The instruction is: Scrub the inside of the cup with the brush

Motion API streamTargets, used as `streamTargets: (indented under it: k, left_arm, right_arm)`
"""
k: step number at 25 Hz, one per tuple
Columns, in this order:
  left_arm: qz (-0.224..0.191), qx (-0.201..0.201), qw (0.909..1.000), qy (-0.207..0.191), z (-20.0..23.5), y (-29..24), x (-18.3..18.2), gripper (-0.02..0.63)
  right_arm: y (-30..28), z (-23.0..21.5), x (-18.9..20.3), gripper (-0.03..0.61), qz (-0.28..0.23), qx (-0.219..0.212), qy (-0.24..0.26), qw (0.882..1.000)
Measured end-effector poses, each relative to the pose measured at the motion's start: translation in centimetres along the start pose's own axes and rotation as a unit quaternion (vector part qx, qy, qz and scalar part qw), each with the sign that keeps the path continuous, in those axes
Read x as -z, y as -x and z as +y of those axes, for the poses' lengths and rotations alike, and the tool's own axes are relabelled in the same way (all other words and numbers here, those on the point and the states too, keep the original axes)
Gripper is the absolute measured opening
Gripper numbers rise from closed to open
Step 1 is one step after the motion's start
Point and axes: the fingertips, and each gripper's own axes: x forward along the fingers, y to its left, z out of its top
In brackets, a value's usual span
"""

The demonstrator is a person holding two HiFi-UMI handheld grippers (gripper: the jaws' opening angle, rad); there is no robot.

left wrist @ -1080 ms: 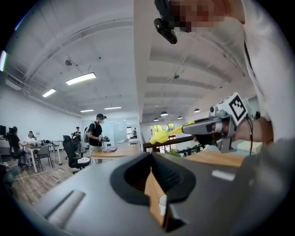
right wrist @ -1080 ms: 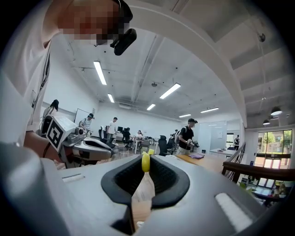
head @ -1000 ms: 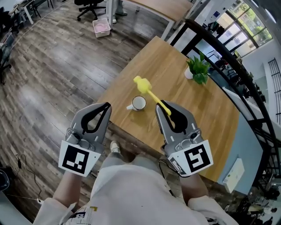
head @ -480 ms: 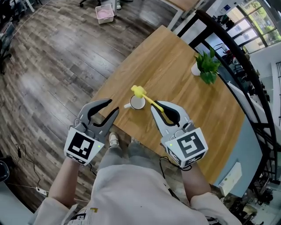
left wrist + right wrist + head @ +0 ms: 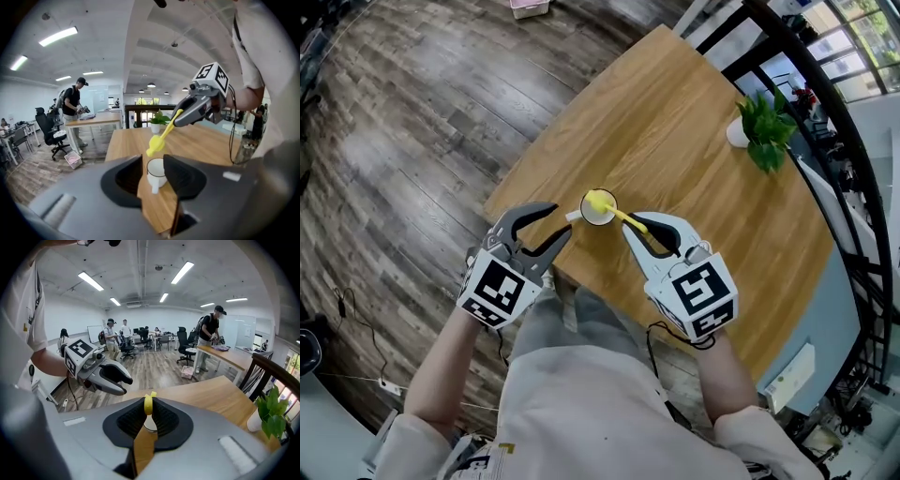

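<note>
Cup (image 5: 157,173) stands just beyond left gripper's (image 5: 555,223) freshly opened, empty fingers (image 5: 185,177).

White cup (image 5: 156,172) upright near the counter (image 5: 675,131) edge. Yellow brush (image 5: 617,212) slanted, fluffy head just over cup's mouth, shaft clamped in right gripper (image 5: 636,223).

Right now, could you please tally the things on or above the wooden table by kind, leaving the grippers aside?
white cup: 1
yellow brush: 1
potted plant: 1
Total: 3
</note>
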Motion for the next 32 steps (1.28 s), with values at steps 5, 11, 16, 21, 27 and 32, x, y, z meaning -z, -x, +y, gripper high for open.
streamTargets:
  k: [5,11,16,21,27,32]
  left_arm:
    - [0.034,0.037,0.9987,-0.008,-0.5,-3.4,3.4,0.149]
    - [0.069,0.044,0.9966,-0.003,-0.1,-6.7,7.2,0.149]
    - [0.084,0.090,0.9915,0.042,-1.6,-8.6,9.5,0.160]
    - [0.091,0.090,0.9912,0.033,-1.8,-9.5,10.8,0.160]
    - [0.095,0.077,0.9923,0.014,-1.3,-10.6,12.0,0.122]
    - [0.096,0.081,0.9920,-0.011,-1.2,-10.9,12.2,0.075]
  right_arm:
    - [-2.2,-0.5,2.3,0.034,0.033,-0.021,0.003,0.999]
    - [-4.3,-1.7,4.3,0.035,0.056,-0.030,-0.005,0.998]
    - [-5.8,-1.6,6.1,0.035,0.079,-0.045,-0.004,0.996]
    - [-7.2,-1.2,7.5,0.035,0.096,-0.057,0.000,0.994]
    - [-8.8,-0.9,8.8,0.035,0.119,-0.069,0.026,0.990]
    - [-9.7,-1.0,9.3,0.035,0.141,-0.083,0.061,0.985]
